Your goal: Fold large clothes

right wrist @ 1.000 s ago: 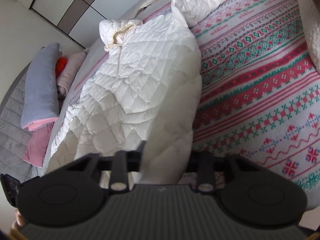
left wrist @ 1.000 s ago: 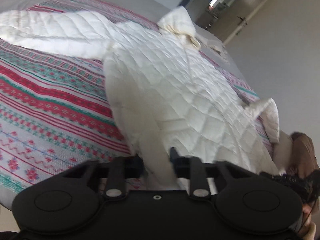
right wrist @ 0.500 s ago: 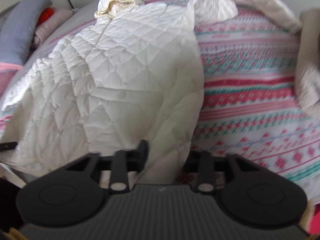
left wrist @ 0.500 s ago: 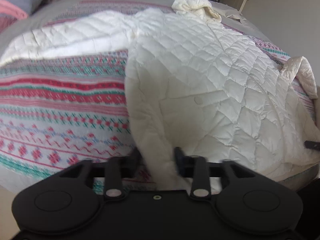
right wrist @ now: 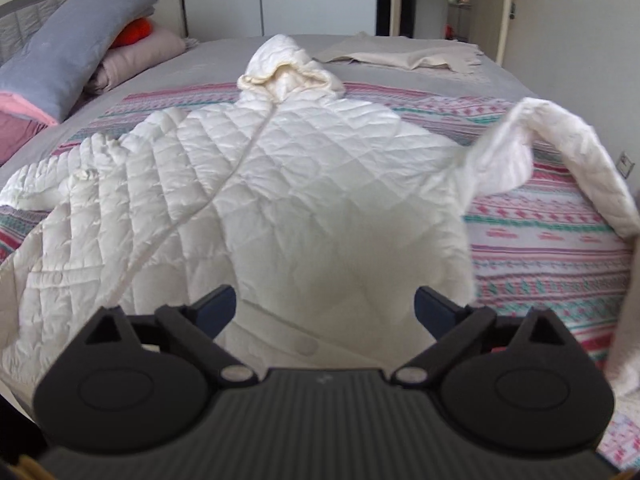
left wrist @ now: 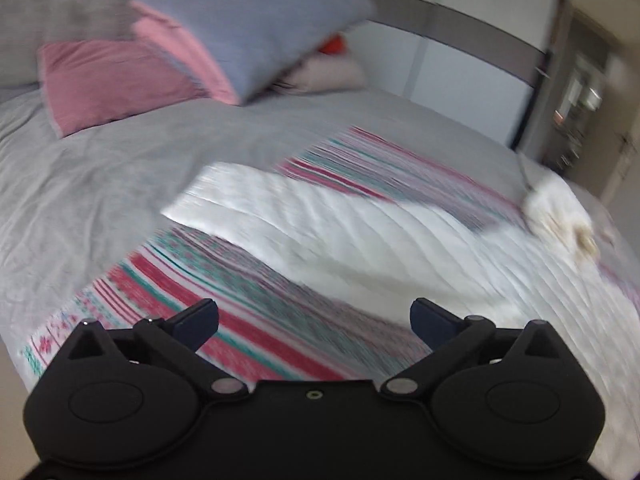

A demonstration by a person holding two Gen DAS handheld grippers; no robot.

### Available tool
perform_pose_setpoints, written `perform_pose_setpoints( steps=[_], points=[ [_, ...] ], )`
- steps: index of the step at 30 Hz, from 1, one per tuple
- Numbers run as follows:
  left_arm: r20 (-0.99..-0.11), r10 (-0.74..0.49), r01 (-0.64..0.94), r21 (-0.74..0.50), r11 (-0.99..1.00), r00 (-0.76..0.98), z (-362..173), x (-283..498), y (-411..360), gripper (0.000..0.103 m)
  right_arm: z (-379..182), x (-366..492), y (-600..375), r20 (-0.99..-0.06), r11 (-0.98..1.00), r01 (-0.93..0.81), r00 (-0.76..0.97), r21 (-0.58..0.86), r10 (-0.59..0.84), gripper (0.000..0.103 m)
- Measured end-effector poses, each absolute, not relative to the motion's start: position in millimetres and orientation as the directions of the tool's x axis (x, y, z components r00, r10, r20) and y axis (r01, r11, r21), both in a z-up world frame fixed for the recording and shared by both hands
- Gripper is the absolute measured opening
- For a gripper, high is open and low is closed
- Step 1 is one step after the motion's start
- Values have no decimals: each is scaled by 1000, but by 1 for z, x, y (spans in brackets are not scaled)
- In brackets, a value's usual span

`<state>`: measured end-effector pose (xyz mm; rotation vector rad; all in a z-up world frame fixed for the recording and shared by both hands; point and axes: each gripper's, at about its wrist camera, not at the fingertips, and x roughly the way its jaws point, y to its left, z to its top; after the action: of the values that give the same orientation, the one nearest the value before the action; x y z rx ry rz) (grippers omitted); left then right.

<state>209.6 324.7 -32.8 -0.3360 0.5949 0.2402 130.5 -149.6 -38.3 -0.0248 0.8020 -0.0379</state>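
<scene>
A white quilted hooded jacket lies spread front up on a striped patterned blanket, hood at the far end. Its right sleeve arches up off the blanket. Its left sleeve lies stretched out in the blurred left wrist view. My right gripper is open and empty above the jacket's lower hem. My left gripper is open and empty above the blanket, beside the left sleeve.
The blanket covers a grey bed. Grey and pink pillows are stacked at the headboard. A beige cloth lies at the far side of the bed. A door stands at the back right.
Both grippers let go of the jacket's hem and opened wide. The left gripper swung left toward the sleeve and pillows. The right gripper now faces the jacket squarely.
</scene>
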Motion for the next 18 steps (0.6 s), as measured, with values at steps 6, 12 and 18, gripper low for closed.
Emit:
perform_pose_setpoints(
  steps=[6,12,18],
  points=[
    [-609,279,-523,-266,810,742,-70,278,394,85,-66,154,-135,-736,998,1,676,-62,-46,97],
    [-578,349,-590,-300,750,738,-89,297,414,13,-84,165,-136,-755,997,29,651,-74,-75,97],
    [-511,569,-698,-90,710,645,-80,290,403,1,-89,170,-133,-748,997,32,659,-71,-74,97]
  ],
)
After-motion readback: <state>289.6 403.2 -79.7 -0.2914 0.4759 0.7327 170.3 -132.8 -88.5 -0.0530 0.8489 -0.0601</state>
